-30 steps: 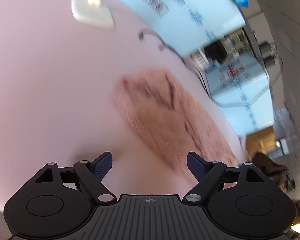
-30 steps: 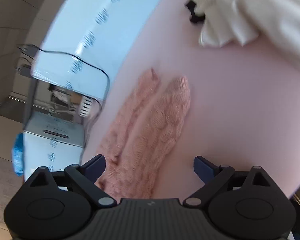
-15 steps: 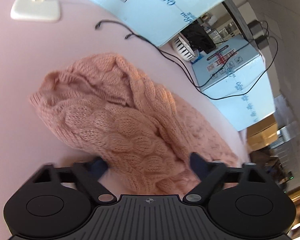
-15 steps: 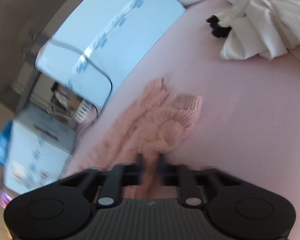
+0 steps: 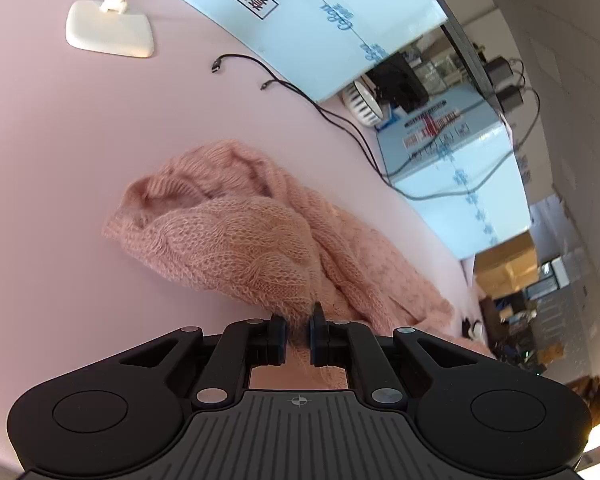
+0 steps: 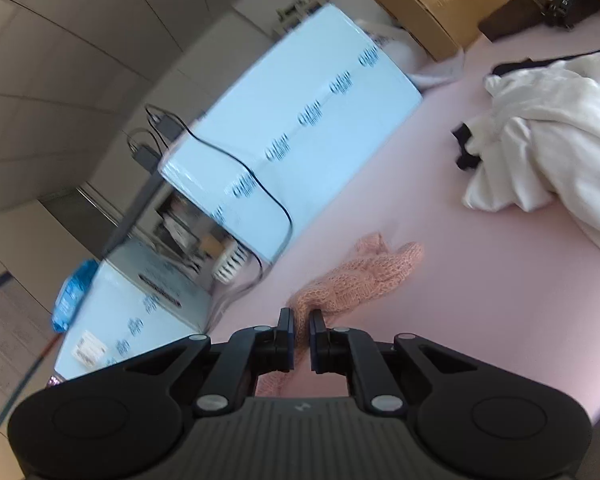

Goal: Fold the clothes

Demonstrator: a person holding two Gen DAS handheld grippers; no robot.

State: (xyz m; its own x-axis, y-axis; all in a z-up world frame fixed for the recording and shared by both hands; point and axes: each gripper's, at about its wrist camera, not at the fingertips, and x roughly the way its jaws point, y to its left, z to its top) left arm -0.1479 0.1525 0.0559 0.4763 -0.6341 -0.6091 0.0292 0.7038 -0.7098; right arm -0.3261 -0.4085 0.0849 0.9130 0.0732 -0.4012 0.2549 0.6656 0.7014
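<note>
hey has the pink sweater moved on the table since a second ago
Yes. In the left wrist view the pink sweater, pinched by the left gripper, is now bunched and lifted at its near edge, its heap closer to the white lamp base.

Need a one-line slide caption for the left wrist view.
Left gripper shut on the edge of a pink knit sweater on a pink table, lamp base beyond.

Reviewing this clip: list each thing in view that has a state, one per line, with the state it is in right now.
Left tool: shut on the pink sweater.
Right tool: shut on the pink sweater.
Pink sweater: bunched, unfolded, gripped at two places, partly on the pink table.
White garment: crumpled heap, unfolded.
Black cable: loose plug ends lying on the table, plugged into nothing there.
</note>
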